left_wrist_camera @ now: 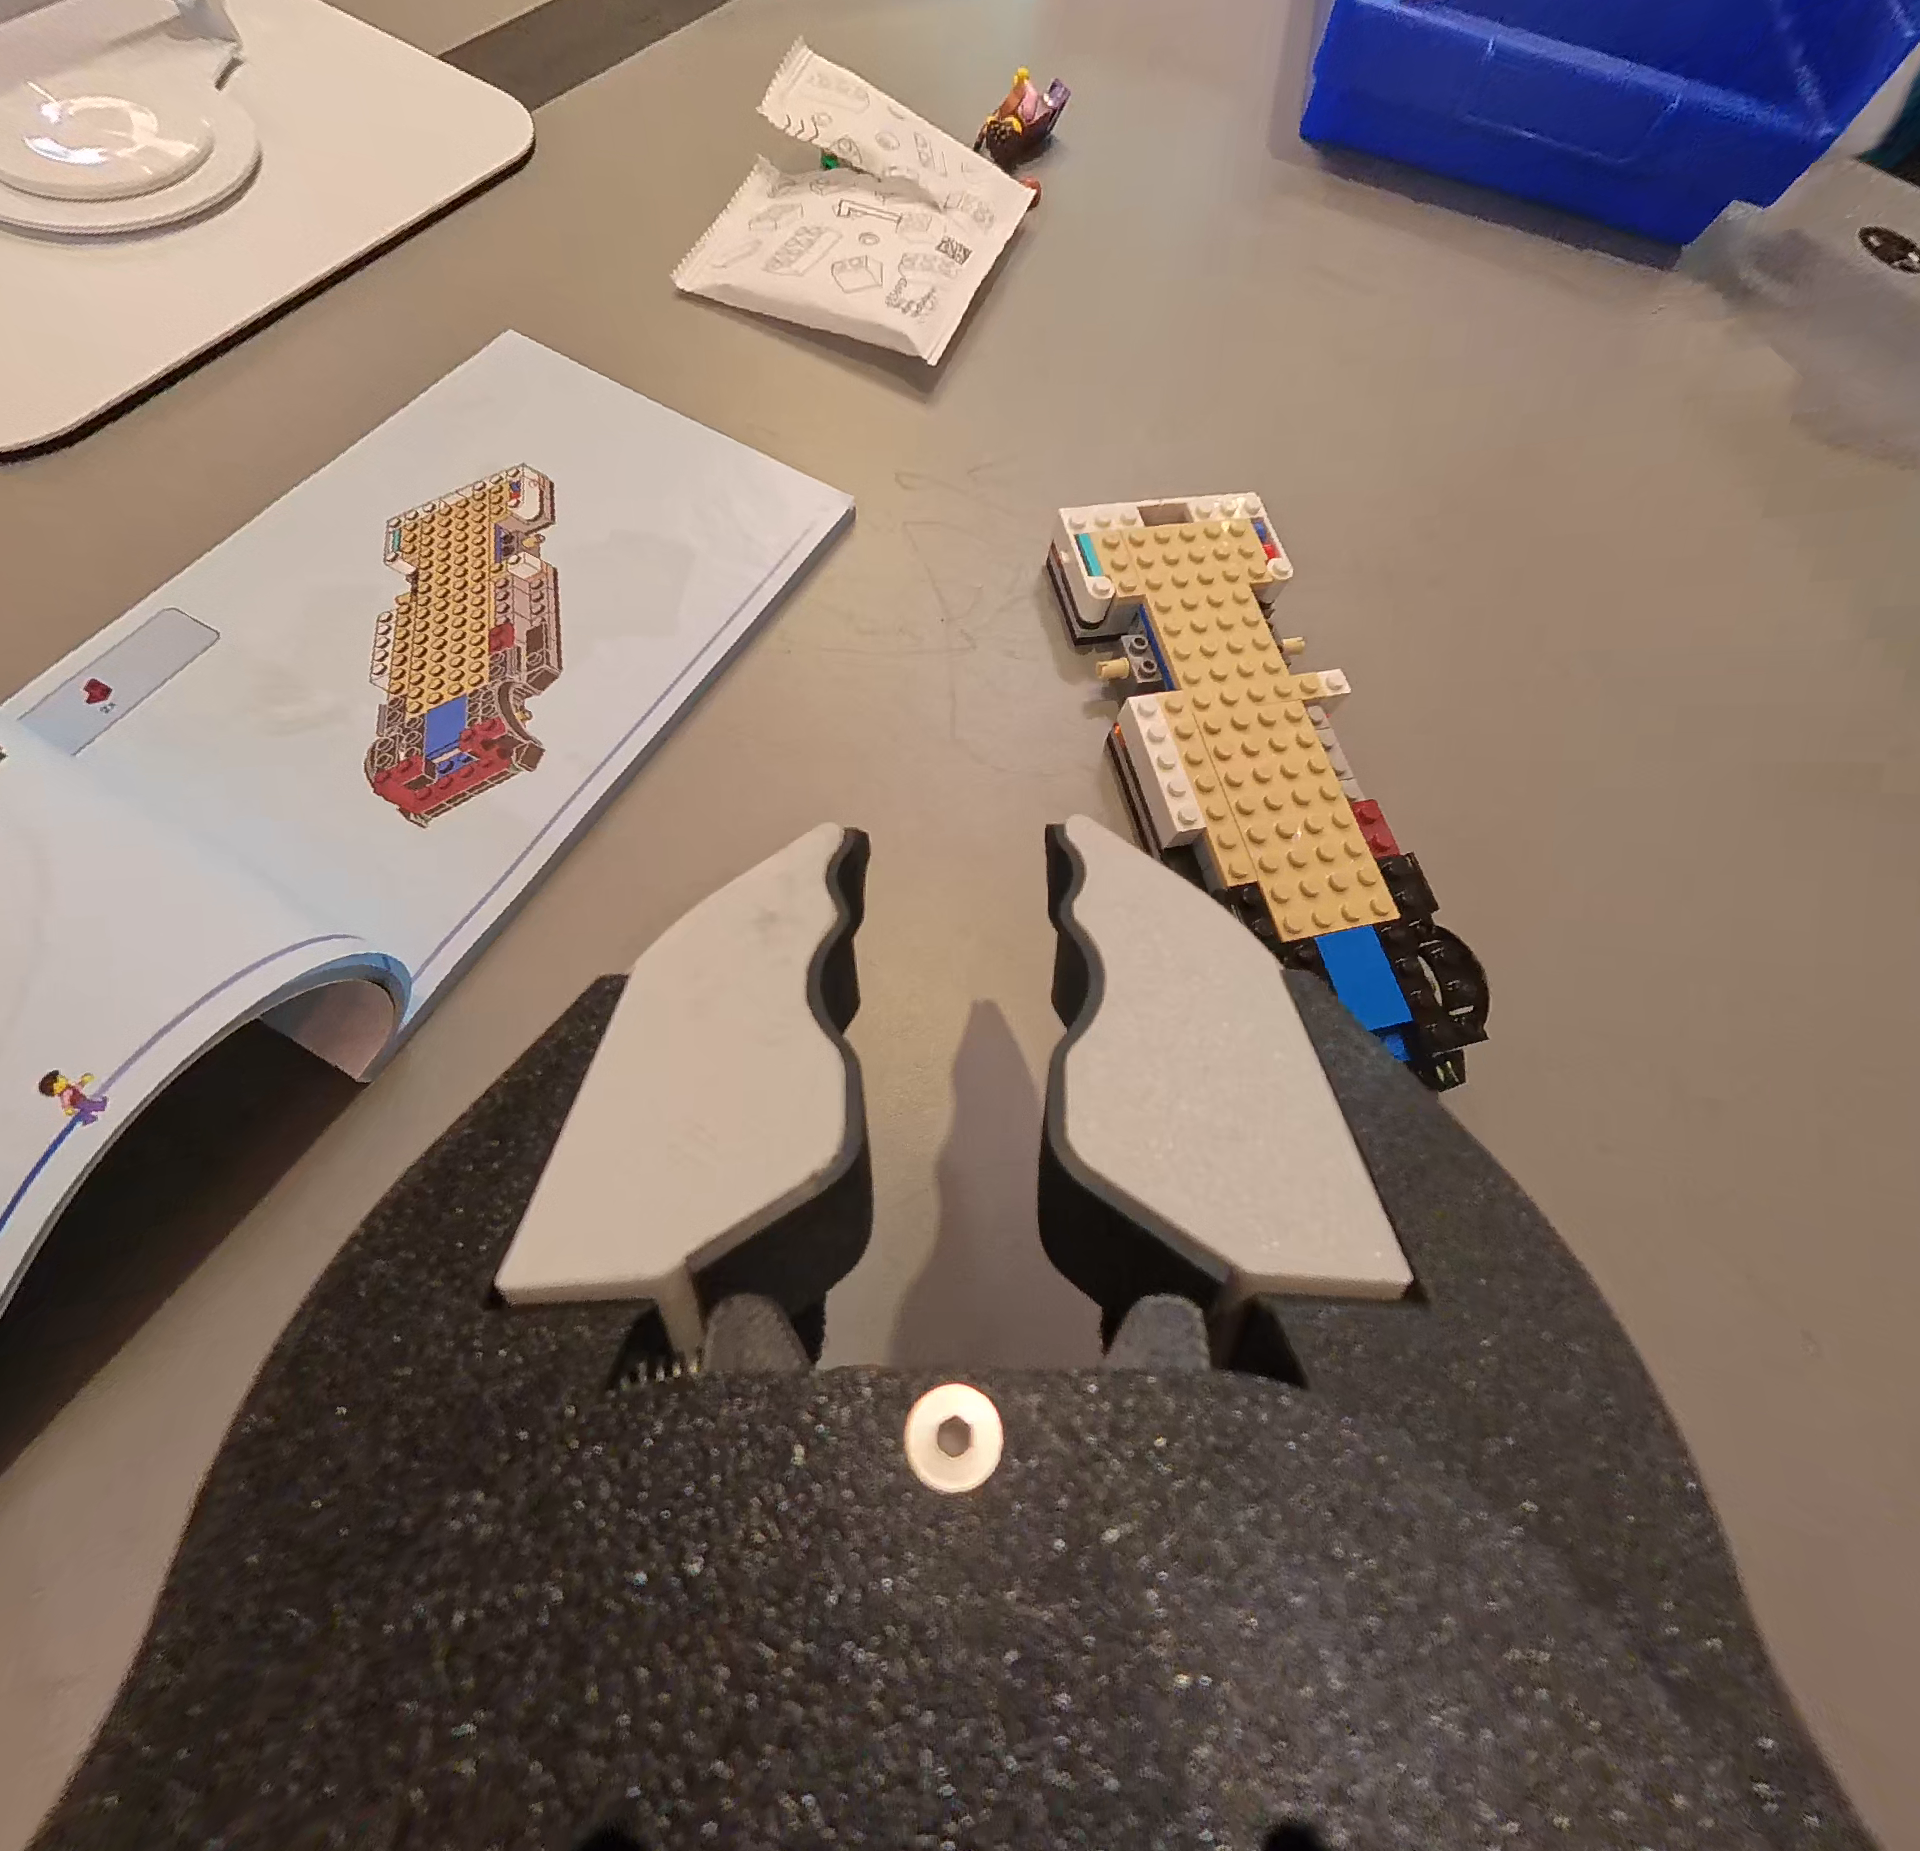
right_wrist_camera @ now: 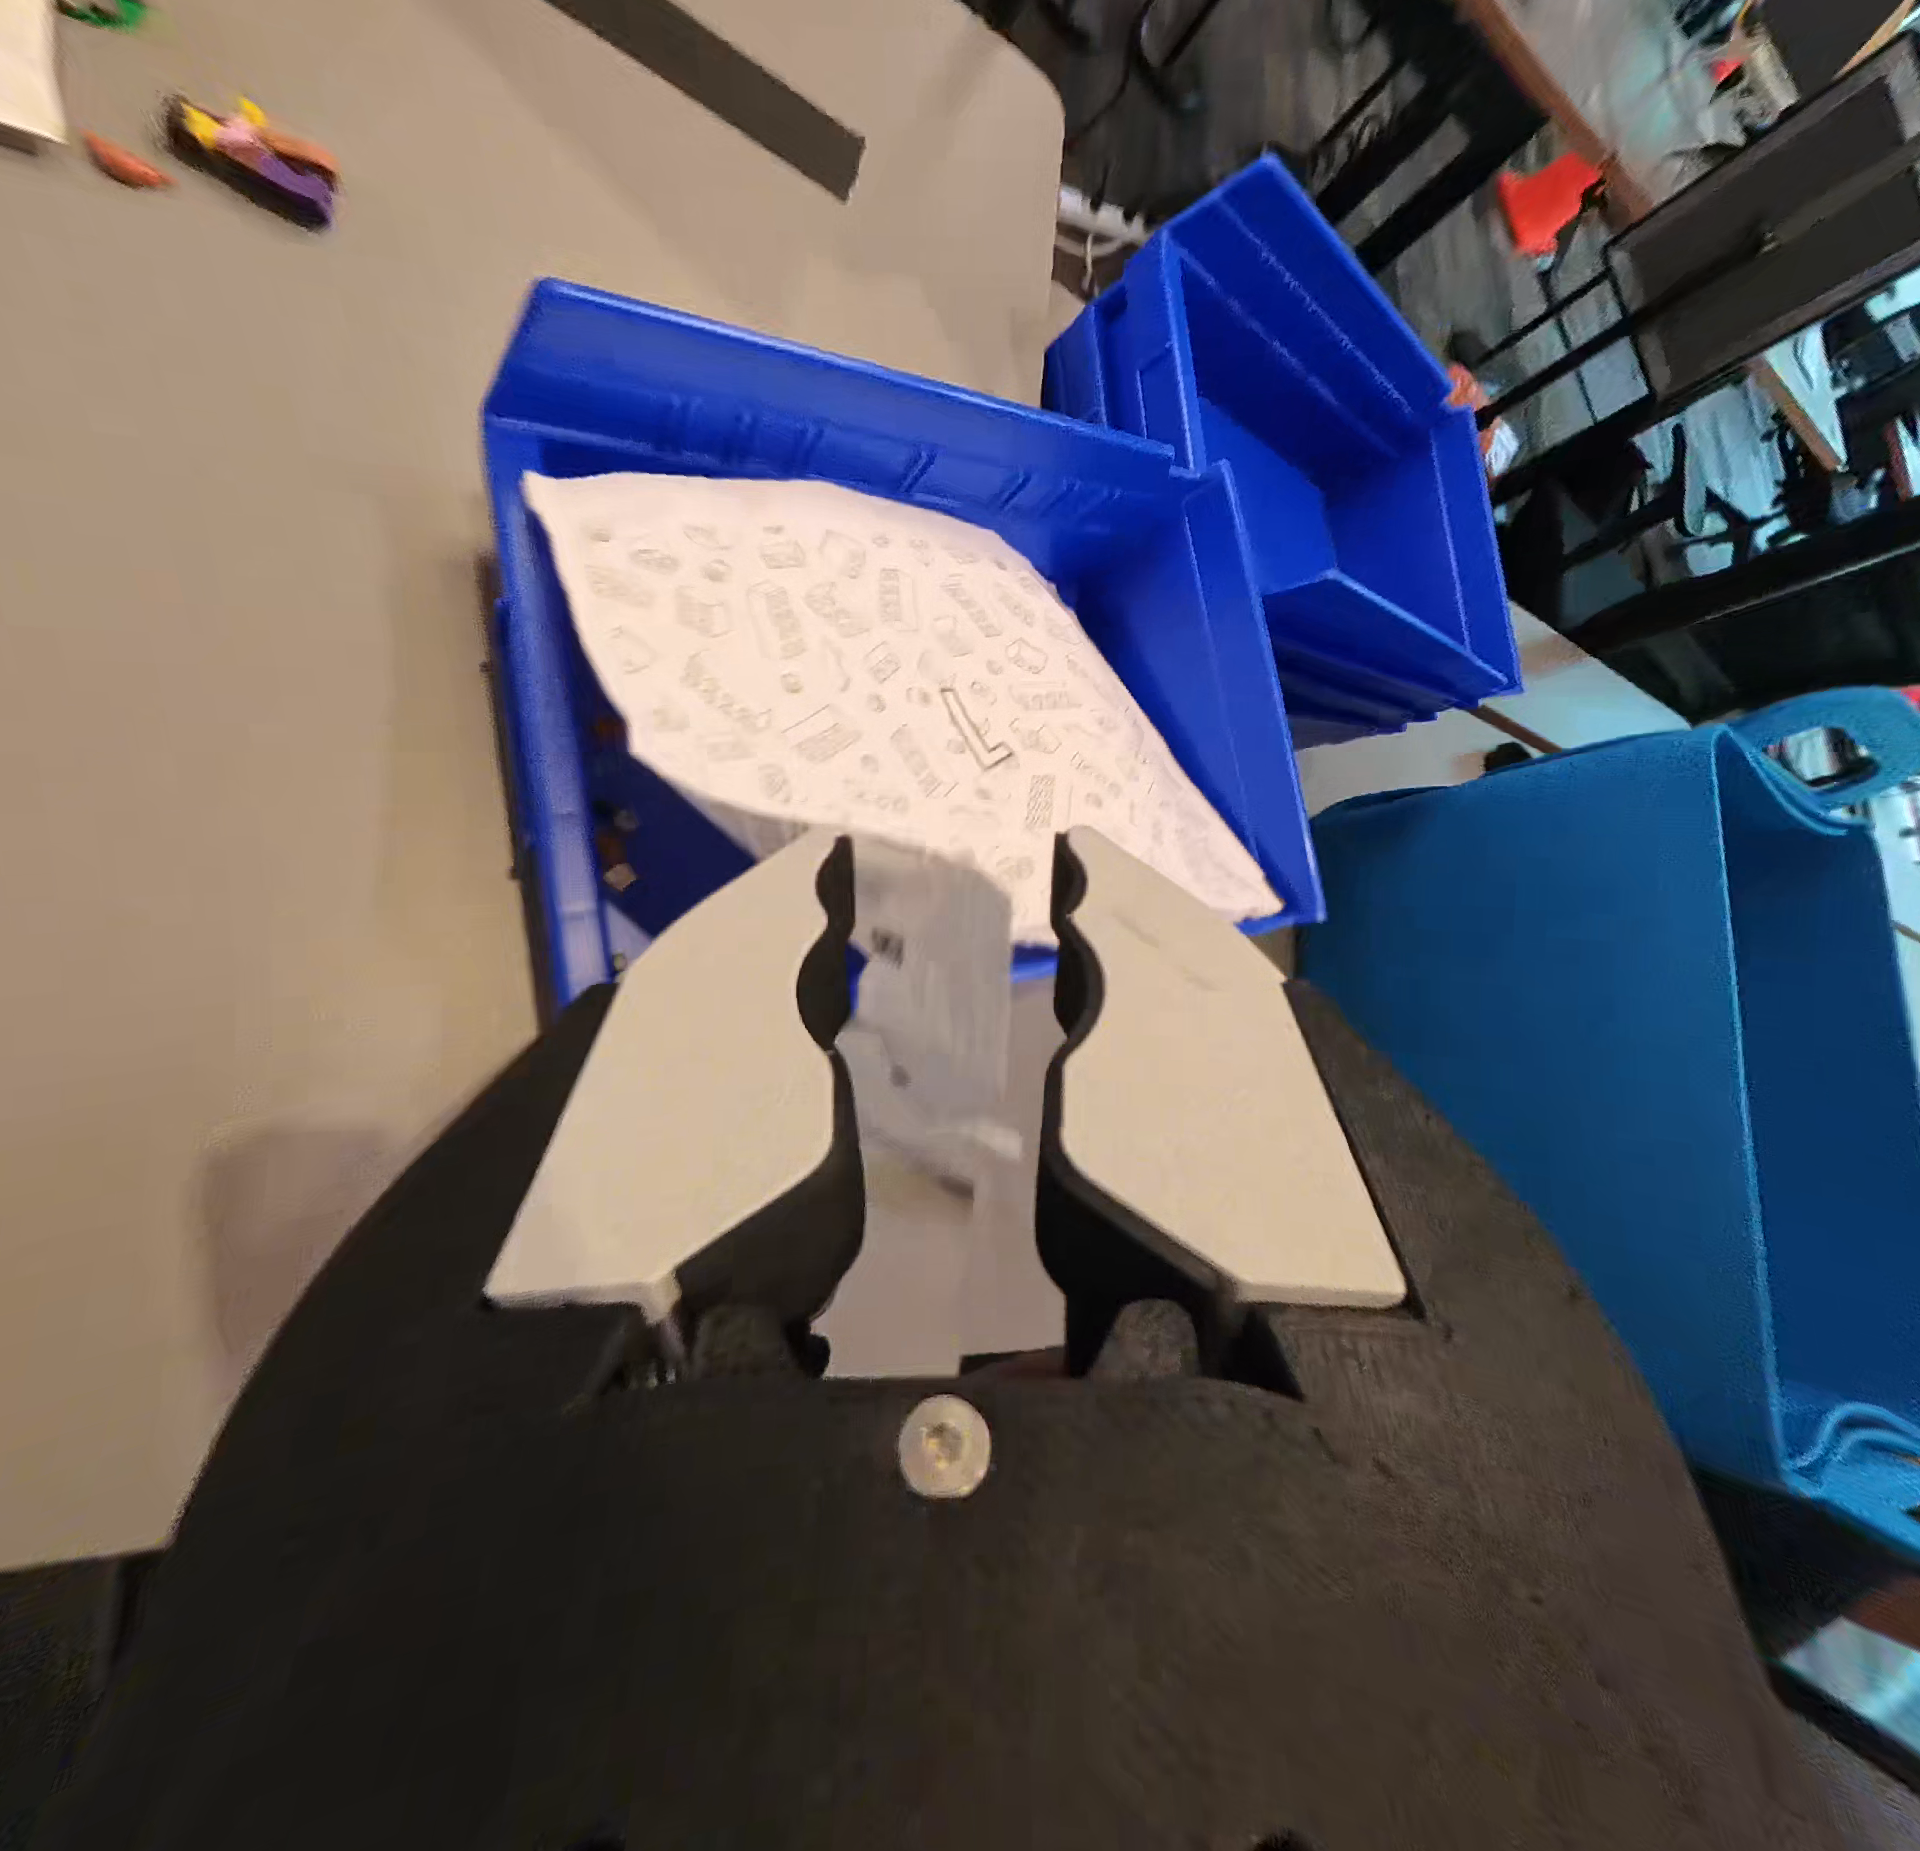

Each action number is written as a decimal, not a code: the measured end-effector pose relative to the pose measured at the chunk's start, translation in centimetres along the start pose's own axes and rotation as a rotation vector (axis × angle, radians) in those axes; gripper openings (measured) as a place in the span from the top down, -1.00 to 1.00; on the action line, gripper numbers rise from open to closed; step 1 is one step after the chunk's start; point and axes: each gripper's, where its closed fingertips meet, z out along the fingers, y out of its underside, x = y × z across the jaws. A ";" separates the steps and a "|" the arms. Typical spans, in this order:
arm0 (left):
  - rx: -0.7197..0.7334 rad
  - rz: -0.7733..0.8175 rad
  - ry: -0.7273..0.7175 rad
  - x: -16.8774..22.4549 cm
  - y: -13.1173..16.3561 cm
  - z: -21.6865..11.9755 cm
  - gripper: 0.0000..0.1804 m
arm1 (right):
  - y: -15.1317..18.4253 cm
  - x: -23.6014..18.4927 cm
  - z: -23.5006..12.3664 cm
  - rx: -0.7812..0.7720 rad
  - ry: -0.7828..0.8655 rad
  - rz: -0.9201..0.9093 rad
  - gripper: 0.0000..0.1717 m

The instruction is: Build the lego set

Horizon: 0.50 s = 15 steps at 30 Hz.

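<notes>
Between the right tool's [right_wrist_camera: 951, 845] spread fingers we log a white printed paper bag [right_wrist_camera: 831, 658]. Its folded end sits inside the gap, but we see space beside the pads, so we record this tool as released, not clamping. The bag lies directly ahead, over the open blue bin [right_wrist_camera: 831, 399], its broad face slanting away to the upper left. The left tool [left_wrist_camera: 956, 835] is likewise parted and empty, hovering over bare tabletop [left_wrist_camera: 935, 554]. Just beside its right finger we list a long brick model [left_wrist_camera: 1247, 741], long axis running away from it; an open instruction booklet [left_wrist_camera: 416, 606] lies left.
</notes>
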 end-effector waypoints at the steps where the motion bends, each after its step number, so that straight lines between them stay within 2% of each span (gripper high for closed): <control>1: 0.002 0.000 0.003 0.1 -0.1 0.0 0.62 | 1.1 -0.7 -1.3 0.031 -0.011 0.032 0.58; 4: 0.002 0.007 0.011 0.5 -0.2 0.3 0.62 | 5.4 -2.0 -2.7 0.045 -0.031 0.151 0.50; 6: 0.002 0.011 0.021 0.8 -0.3 0.4 0.62 | 8.5 -1.6 -1.6 -0.005 0.007 0.182 0.39; 8: 0.008 0.015 0.026 1.1 -0.4 0.5 0.62 | 9.7 -1.3 0.0 -0.013 -0.013 0.213 0.31; 12: 0.012 0.013 0.028 1.2 -0.5 0.5 0.62 | 7.1 -0.1 2.5 0.031 -0.070 0.250 0.32; 14: 0.017 0.015 0.025 1.1 -0.6 0.4 0.62 | 4.8 -0.3 3.6 0.048 -0.137 0.253 0.42; 15: 0.019 0.016 0.023 1.1 -0.7 0.3 0.62 | 4.0 -0.5 4.2 0.031 -0.159 0.236 0.56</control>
